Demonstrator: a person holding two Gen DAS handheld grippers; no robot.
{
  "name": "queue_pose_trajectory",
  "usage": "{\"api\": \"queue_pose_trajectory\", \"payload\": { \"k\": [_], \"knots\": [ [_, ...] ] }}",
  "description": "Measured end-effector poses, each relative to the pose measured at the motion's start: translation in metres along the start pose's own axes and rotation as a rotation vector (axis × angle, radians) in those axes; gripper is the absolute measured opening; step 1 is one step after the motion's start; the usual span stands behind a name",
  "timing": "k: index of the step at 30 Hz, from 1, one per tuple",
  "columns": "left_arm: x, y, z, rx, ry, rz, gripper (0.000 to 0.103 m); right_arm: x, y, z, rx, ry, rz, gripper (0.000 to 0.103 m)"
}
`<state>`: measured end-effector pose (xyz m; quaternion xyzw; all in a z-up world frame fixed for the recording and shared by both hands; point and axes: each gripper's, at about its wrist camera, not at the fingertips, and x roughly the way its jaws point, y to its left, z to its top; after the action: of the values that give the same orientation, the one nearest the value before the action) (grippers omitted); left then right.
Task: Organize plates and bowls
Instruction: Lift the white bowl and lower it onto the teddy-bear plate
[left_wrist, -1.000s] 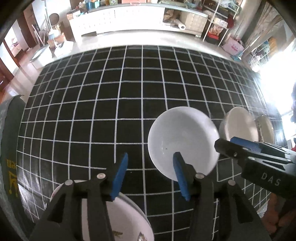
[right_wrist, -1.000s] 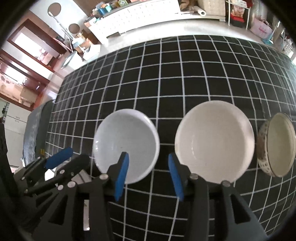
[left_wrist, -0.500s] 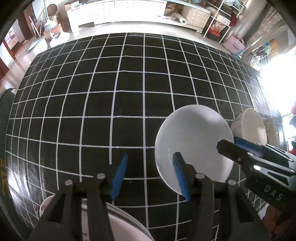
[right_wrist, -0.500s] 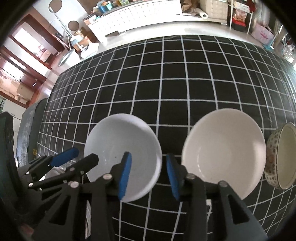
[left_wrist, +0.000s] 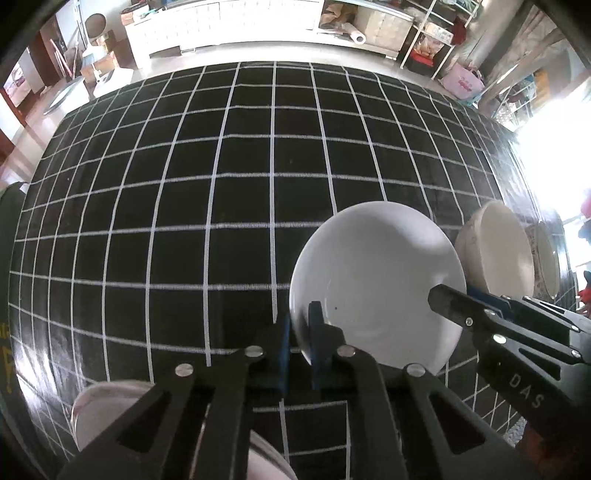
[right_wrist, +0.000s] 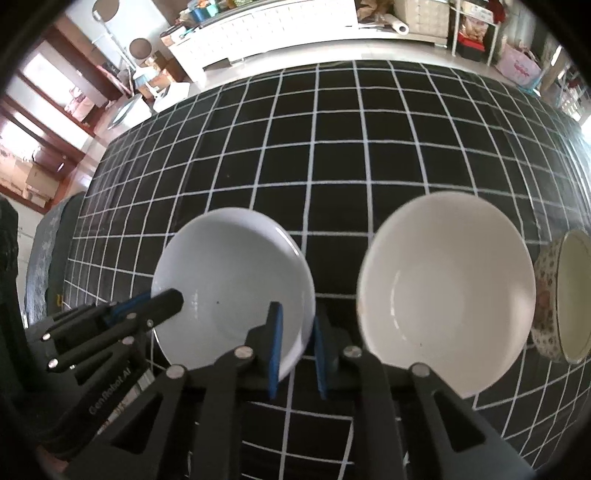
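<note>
Left wrist view: left gripper (left_wrist: 300, 339) is pinched on the white bowl (left_wrist: 376, 284) rim, on the checked counter (left_wrist: 221, 184). Right wrist view: right gripper (right_wrist: 297, 347) clamps its opposite rim, cream bowl (right_wrist: 447, 288) just beside.

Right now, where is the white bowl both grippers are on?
The white bowl sits near the checked table's front edge, left of the cream bowl, pinched by the left gripper and right gripper.

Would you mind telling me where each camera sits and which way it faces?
Left wrist: on the left gripper, looking forward along its fingers, shut on the white bowl; the right gripper enters at right.
Right wrist: on the right gripper, shut on that bowl's opposite rim, beside the cream bowl.
Shared: the white bowl, checked tablecloth.
</note>
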<state>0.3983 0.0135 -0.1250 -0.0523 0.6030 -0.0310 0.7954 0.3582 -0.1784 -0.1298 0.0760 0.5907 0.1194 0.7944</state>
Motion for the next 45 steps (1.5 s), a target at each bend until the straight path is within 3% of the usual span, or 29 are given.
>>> {"api": "queue_pose_trajectory", "payload": {
  "k": [17,23,27,40,45],
  "knots": [
    [-0.033,-0.045,-0.100,0.049,0.017,0.015,0.007,-0.041,-0.021,-0.095,0.091,0.009,0.024,0.020],
    [-0.035,-0.058,-0.127,0.064,0.010,0.024,0.007,-0.051,-0.018,-0.124,0.095,-0.018,-0.007,0.020],
    [-0.034,-0.051,-0.132,0.061,-0.007,0.024,0.007,-0.052,-0.025,-0.139,0.167,-0.022,0.008,0.020],
    [-0.030,-0.049,-0.135,0.094,0.005,0.055,0.008,-0.051,-0.008,-0.149,0.109,-0.078,-0.074,0.020],
    [-0.026,-0.053,-0.133,0.095,0.005,0.058,0.008,-0.049,-0.009,-0.150,0.118,-0.072,-0.055,0.020]
  ]
}}
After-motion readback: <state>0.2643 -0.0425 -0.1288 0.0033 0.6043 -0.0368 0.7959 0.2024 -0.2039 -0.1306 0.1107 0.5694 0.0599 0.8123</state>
